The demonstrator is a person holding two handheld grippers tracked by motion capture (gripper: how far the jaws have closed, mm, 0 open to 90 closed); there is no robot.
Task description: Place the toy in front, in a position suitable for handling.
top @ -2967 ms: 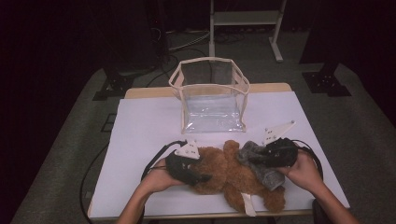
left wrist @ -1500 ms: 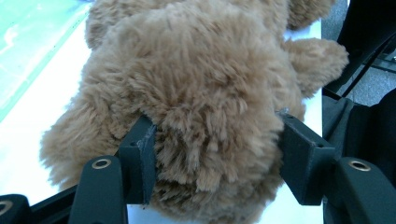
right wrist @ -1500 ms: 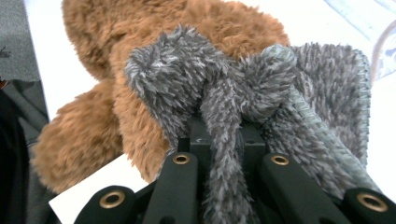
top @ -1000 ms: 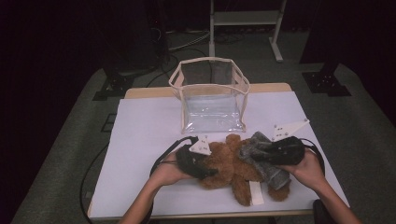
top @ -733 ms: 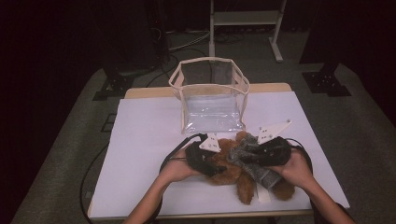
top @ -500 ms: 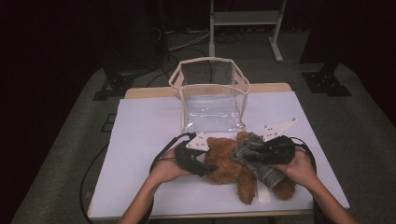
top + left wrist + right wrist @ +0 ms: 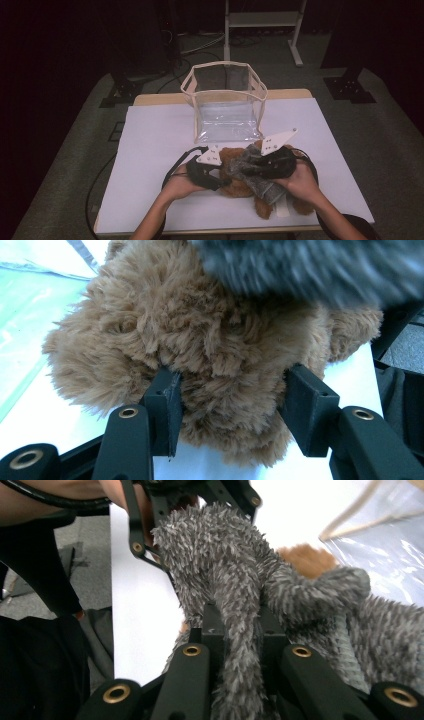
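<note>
While the left gripper (image 7: 227, 410) pinches the shaggy brown bear (image 7: 200, 340), the right gripper (image 7: 235, 635) clamps its grey garment (image 7: 235, 595) (fuzzy).

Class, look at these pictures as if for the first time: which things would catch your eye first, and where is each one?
The brown plush bear lies at the near middle of the white table, clamped by the left gripper. A grey furry cloth drapes over the bear, pinched in the right gripper. Behind them, toward the table's far edge, stands an open clear plastic bag with a beige rim.
</note>
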